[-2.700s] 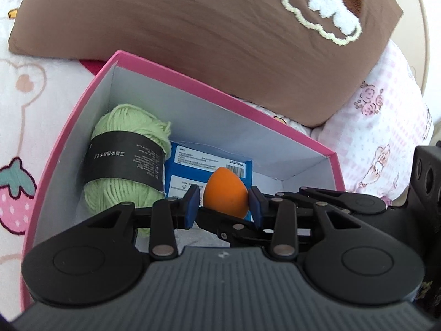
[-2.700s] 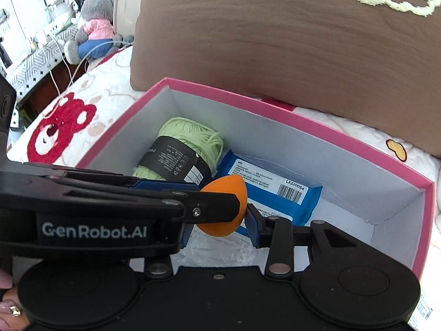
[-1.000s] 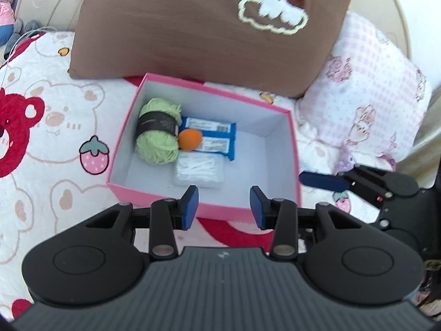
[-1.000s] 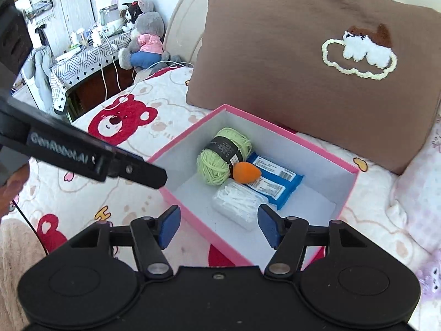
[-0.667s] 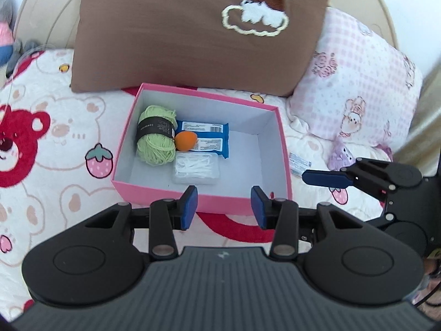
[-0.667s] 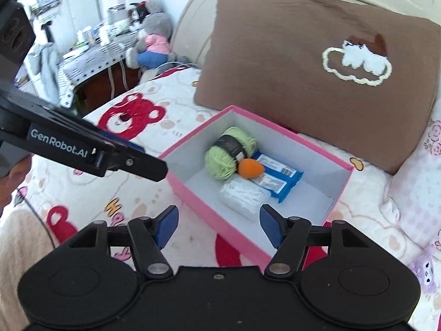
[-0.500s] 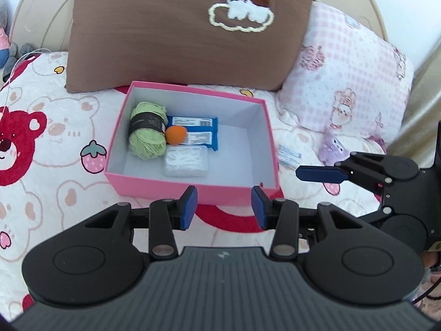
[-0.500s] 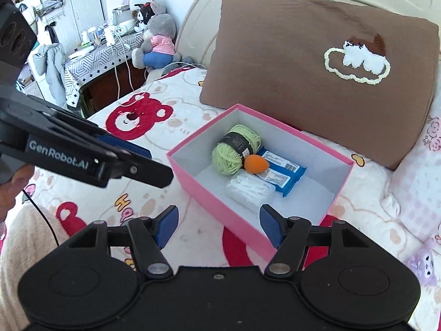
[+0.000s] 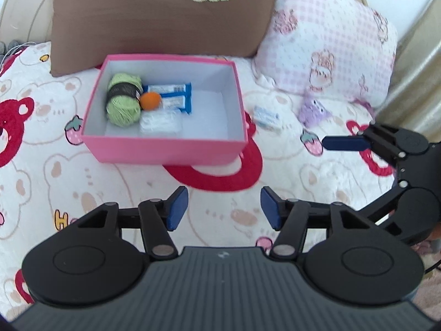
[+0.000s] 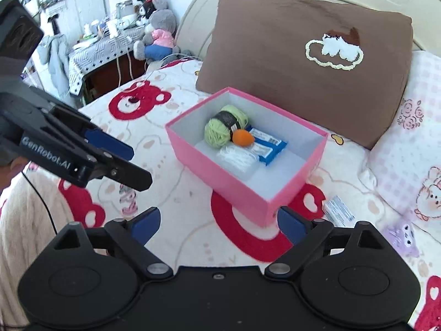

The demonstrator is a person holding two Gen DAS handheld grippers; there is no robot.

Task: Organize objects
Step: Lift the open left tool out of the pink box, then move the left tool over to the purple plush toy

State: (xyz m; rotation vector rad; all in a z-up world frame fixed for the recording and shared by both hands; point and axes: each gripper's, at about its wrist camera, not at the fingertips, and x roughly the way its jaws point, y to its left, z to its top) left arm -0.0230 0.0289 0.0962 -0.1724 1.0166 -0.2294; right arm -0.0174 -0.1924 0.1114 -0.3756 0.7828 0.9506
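Note:
A pink box sits on the bear-print bedspread. Inside lie a green yarn ball, an orange sponge, a blue packet and a clear pack of cotton swabs. A small white packet and a purple plush toy lie on the bed right of the box. My left gripper is open and empty, in front of the box. My right gripper is open and empty, also short of the box.
A brown pillow leans behind the box, with a pink checked pillow to its right. A bedside table with plush toys stands at the far left. The right gripper shows at the right of the left wrist view.
Both grippers have drawn back from the box, which now looks smaller and farther. The orange sponge, once between the left jaws, lies in the box. Both jaws stand wider apart.

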